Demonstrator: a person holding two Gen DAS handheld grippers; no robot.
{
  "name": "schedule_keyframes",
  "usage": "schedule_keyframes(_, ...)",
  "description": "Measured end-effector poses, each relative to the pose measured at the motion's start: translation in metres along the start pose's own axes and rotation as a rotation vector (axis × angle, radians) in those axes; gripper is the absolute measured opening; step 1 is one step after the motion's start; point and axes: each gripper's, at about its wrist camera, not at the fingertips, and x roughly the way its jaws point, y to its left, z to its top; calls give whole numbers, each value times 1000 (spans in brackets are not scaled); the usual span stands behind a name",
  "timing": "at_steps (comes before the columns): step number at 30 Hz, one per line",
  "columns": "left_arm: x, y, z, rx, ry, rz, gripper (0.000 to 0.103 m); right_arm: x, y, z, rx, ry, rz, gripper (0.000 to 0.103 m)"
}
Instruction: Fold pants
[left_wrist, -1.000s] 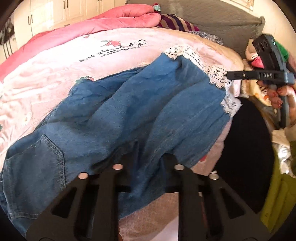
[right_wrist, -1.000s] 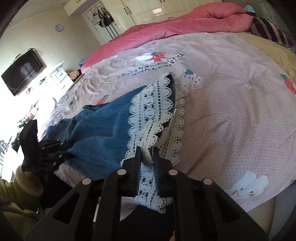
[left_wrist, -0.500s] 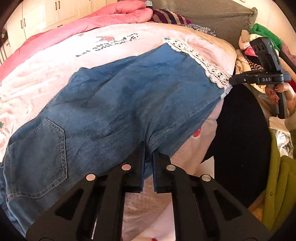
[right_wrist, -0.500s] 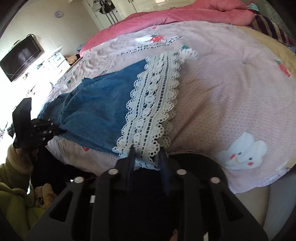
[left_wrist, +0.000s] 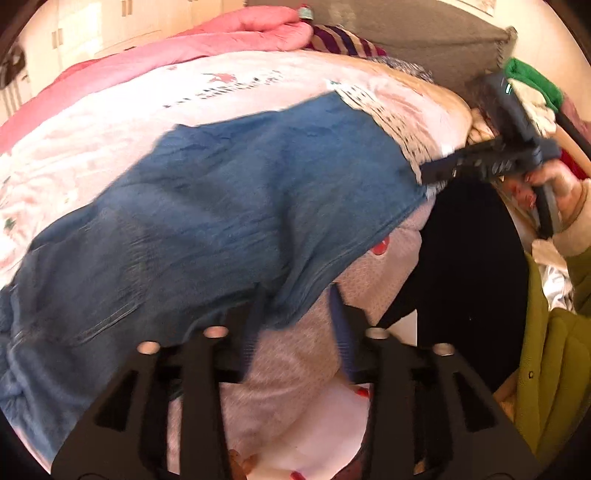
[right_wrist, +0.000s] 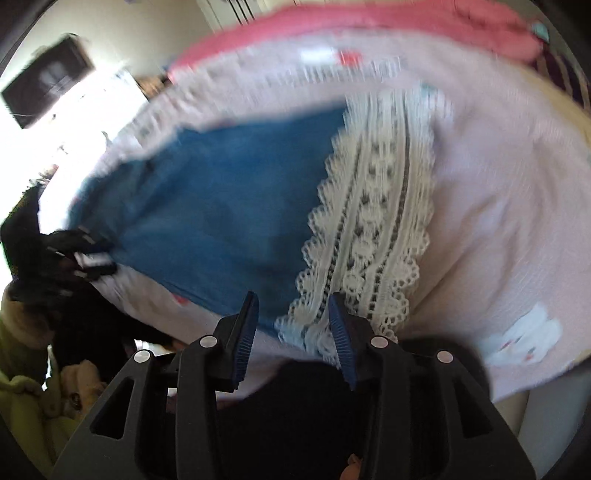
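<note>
Blue denim pants (left_wrist: 221, 206) with a white lace hem (right_wrist: 376, 221) lie spread flat on the bedspread (left_wrist: 110, 122). My left gripper (left_wrist: 295, 328) is at the near edge of the denim with its jaws opening. The fabric edge sits just at the fingertips and the pads do not press on it. My right gripper (right_wrist: 293, 325) is at the near corner of the lace hem, jaws opening too, with lace lying loose between the pads. Across the pants, each wrist view shows the other gripper: the right gripper (left_wrist: 443, 173) and the left gripper (right_wrist: 92, 258).
A pink quilt (left_wrist: 184, 48), a striped pillow (left_wrist: 343, 40) and a grey headboard (left_wrist: 406, 37) are at the far side of the bed. Dark cloth (left_wrist: 469, 258) and a green jacket (left_wrist: 546, 350) are beside the bed. A TV (right_wrist: 48, 85) hangs on the wall.
Both grippers were shut on the pants, left on the denim edge, right on the lace hem. Their jaws have now parted and the pants lie flat on the bed.
</note>
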Motion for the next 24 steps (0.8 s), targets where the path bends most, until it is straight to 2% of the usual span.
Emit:
schedule_keyframes(1,-6,2,-1,-13,-12,6,47,-3,0,1,3,0,8,39)
schedule_keyframes(4,-36,15,-10,-80,-58,72,54,-15,5,5,5,-35,42,41)
schedule_keyframes(5,-50,22,-14,-110,-78,109,55,-21,11,8,-13,-56,50,41)
schedule_keyframes(7,-73,34,-22,-164,-106,197,66,-29,29,14,-64,-103,75,44)
schedule_keyframes(10,-105,67,-37,-298,-127,342,79,-33,59,24,-137,-141,120,49)
schedule_keyframes(11,-115,84,-44,-377,-128,373,81,-30,73,29,-182,-149,140,50)
schedule_keyframes(14,-125,116,-55,-529,-134,343,83,-14,110,39,-282,-133,187,56)
schedule_keyframes(17,-116,141,-61,-639,-124,280,83,7,145,46,-384,-101,194,56)
schedule_keyframes(20,-107,159,-62,-708,-116,230,83,20,172,40,-477,-71,205,56)
schedule_keyframes(21,-104,162,-62,-713,-111,216,79,24,177,37,-497,-61,203,57)
schedule_keyframes(22,-101,166,-61,-720,-106,205,66,27,182,35,-516,-54,201,57)
schedule_keyframes(24,-91,174,-60,-741,-81,175,48,34,188,33,-547,-37,198,60)
